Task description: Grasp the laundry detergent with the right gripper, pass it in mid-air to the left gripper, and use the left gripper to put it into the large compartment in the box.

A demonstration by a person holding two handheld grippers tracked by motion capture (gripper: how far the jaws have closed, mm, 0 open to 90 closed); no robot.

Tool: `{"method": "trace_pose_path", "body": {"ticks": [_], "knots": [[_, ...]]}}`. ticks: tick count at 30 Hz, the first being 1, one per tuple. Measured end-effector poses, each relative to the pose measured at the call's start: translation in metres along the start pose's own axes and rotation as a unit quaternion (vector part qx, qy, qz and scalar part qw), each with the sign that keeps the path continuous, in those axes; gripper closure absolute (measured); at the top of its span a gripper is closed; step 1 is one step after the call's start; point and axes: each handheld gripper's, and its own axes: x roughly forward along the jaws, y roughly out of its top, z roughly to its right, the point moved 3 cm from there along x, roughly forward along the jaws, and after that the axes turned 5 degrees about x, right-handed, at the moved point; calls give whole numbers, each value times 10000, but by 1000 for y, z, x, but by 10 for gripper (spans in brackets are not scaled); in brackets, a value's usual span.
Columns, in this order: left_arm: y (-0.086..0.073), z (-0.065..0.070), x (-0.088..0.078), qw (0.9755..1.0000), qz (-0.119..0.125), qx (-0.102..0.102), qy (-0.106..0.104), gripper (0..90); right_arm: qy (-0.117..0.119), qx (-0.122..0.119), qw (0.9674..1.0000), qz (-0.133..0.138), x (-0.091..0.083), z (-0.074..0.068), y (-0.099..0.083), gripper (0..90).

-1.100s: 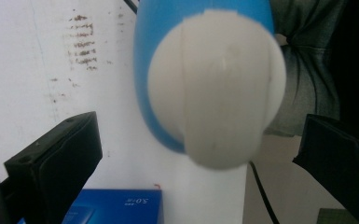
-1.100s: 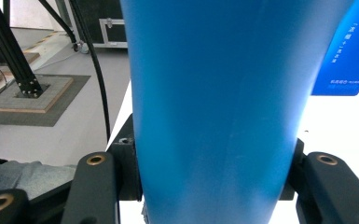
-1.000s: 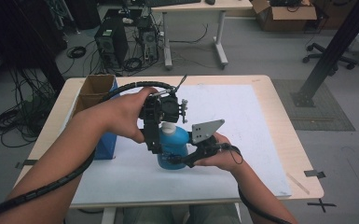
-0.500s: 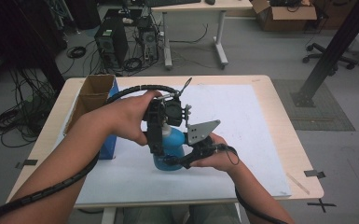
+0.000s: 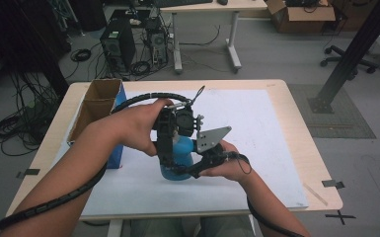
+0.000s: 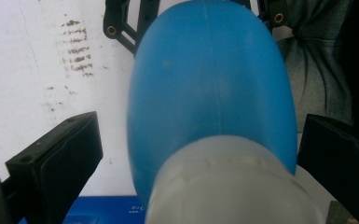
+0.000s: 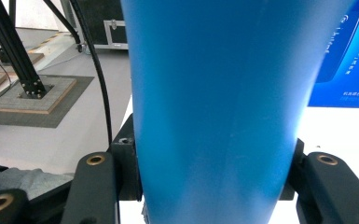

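Note:
A blue bottle point(image 5: 181, 152) with a whitish neck point(image 6: 228, 186) stands upright on the white sheet near the table's middle. My right gripper point(image 5: 182, 171) comes in from the right, low on the bottle's body, and its jaws press both sides of the blue wall point(image 7: 210, 116); in its own view the right gripper point(image 7: 210, 186) is shut on it. My left gripper point(image 5: 171, 157) points down over the bottle's top. In the left gripper view the left gripper point(image 6: 196, 154) straddles the bottle, with white sheet showing between the left pad point(image 6: 60, 158) and the bottle.
An open cardboard box with blue sides point(image 5: 97, 106) stands at the table's left edge, close to my left forearm. The white sheet point(image 5: 261, 133) covers most of the wooden table point(image 5: 306, 148). Computer towers point(image 5: 116, 47) and cables sit on the floor beyond.

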Motion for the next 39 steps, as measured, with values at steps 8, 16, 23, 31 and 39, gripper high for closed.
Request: {"method": "trace_pose_path", "body": {"ticks": [8, 16, 23, 31, 39], "knots": [[-1, 0, 2, 10000, 18, 19, 47, 7, -2, 5, 10000, -24, 2, 1, 0, 442], [2, 1, 2, 9999, -3, 85, 65, 39, 4, 26, 10000, -25, 3, 0, 1, 442], [3, 2, 1, 9999, -51, 126, 103, 94, -1, 13, 10000, -19, 2, 0, 1, 442], [5, 3, -1, 9997, -112, 165, 123, 187, -16, 14, 10000, 3, 1, 1, 2, 442], [6, 3, -1, 9997, -137, 109, 155, 204, -44, 7, 10000, 6, 1, 0, 3, 442]]}}
